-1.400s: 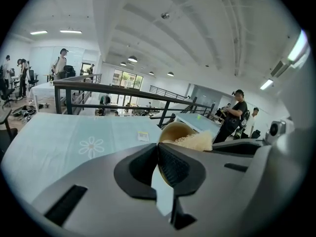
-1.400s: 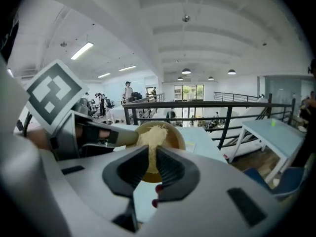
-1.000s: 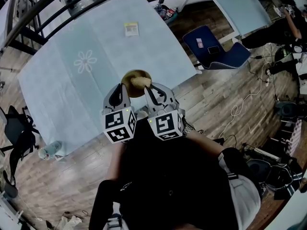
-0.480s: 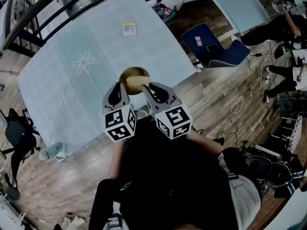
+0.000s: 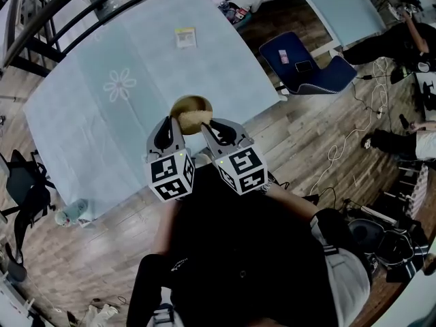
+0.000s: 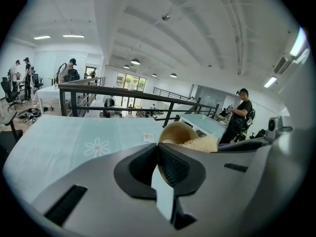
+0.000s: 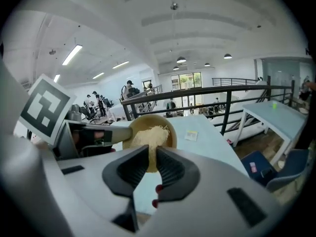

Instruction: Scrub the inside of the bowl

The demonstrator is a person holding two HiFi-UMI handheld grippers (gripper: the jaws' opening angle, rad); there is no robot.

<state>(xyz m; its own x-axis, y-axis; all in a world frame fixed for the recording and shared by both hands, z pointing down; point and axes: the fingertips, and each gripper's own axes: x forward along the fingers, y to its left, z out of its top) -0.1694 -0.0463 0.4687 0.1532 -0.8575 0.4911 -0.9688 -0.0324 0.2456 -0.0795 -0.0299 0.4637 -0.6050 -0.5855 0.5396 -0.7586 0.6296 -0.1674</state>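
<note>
A tan bowl [image 5: 191,105] hangs tilted over the near edge of the pale blue table [image 5: 82,114]. My left gripper [image 5: 170,123] is shut on its rim; in the left gripper view the bowl [image 6: 176,131] stands just beyond the closed jaws of that gripper [image 6: 158,148]. My right gripper [image 5: 208,125] is shut on a pale fibrous scrubber [image 5: 195,119]. In the right gripper view, this gripper [image 7: 152,153] presses the scrubber [image 7: 147,137] against the inside of the bowl [image 7: 169,130]. The left gripper's body [image 7: 94,135] shows beside the bowl.
The table carries a flower print [image 5: 119,86] and a small card [image 5: 184,37]. A blue chair [image 5: 300,63] stands right of the table on the wood floor, with cables [image 5: 340,148] nearby. A black railing [image 5: 61,12] runs behind. People stand far off.
The right gripper has shifted slightly right and back, rubbing the scrubber in the bowl. The bowl and left gripper have drifted a little up-left.
</note>
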